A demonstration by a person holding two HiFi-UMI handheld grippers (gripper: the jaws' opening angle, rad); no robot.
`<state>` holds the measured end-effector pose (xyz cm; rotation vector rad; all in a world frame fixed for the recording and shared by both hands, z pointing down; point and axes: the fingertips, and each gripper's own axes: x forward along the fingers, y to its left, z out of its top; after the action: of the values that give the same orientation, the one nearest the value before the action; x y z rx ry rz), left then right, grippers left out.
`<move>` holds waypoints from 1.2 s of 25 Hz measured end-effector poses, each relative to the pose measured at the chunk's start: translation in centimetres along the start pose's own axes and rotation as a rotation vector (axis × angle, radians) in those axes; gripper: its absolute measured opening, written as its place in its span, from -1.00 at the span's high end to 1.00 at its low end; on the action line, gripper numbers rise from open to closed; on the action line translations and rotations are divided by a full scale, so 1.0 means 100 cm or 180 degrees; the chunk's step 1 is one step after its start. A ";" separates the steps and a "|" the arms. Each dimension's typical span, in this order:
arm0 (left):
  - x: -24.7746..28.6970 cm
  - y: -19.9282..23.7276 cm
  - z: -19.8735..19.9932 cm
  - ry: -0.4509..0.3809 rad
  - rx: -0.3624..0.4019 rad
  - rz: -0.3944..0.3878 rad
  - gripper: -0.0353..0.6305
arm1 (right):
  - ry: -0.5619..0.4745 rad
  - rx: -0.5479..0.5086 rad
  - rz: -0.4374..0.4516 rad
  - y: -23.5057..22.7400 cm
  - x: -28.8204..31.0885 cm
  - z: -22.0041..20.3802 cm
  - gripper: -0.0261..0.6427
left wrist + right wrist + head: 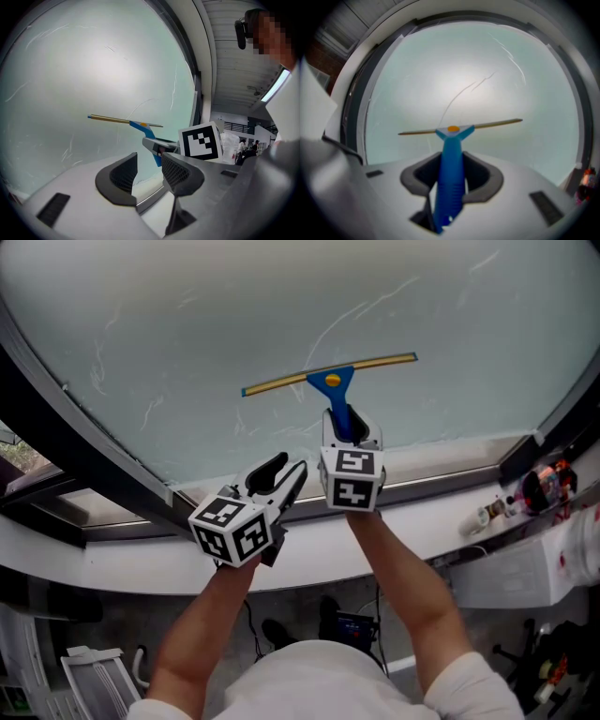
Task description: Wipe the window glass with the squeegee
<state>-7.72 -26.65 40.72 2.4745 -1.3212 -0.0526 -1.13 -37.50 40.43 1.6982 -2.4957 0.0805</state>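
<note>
Head view, lower left of centre: the left tool (281, 476) hangs in front of the white sill (131, 554), jaws apart with nothing between them, as the left gripper view also shows. Just right of it, the right tool (351, 432) is clamped on the blue handle of the squeegee (330, 381). Its yellow-edged blade lies against the window glass (216, 315) at mid-frame, tilted slightly up toward the right.
</note>
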 end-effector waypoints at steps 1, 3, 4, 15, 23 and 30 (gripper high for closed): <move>0.001 0.000 -0.002 0.0011 -0.0008 0.0000 0.35 | 0.0014 -0.0001 0.0001 0.000 0.000 -0.003 0.47; 0.002 0.001 -0.007 0.0036 -0.0022 0.0001 0.35 | 0.0048 0.0003 0.0004 0.000 0.001 -0.009 0.47; 0.002 0.002 -0.009 0.0048 -0.0027 0.0003 0.35 | 0.0063 0.0009 0.0005 0.000 0.002 -0.012 0.47; 0.007 0.011 -0.030 0.0127 -0.0086 0.0019 0.35 | 0.0203 0.0006 0.0017 0.001 0.009 -0.044 0.47; 0.016 0.018 -0.045 0.0185 -0.0106 0.0013 0.35 | 0.0267 0.0013 0.0039 0.001 0.016 -0.062 0.47; 0.023 0.026 -0.059 0.0268 -0.0140 0.0019 0.35 | 0.0309 0.0033 0.0073 0.002 0.021 -0.076 0.47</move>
<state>-7.34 -28.24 47.40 2.4087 -1.2788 0.0237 -1.53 -38.57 48.24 1.6287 -2.4488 0.1741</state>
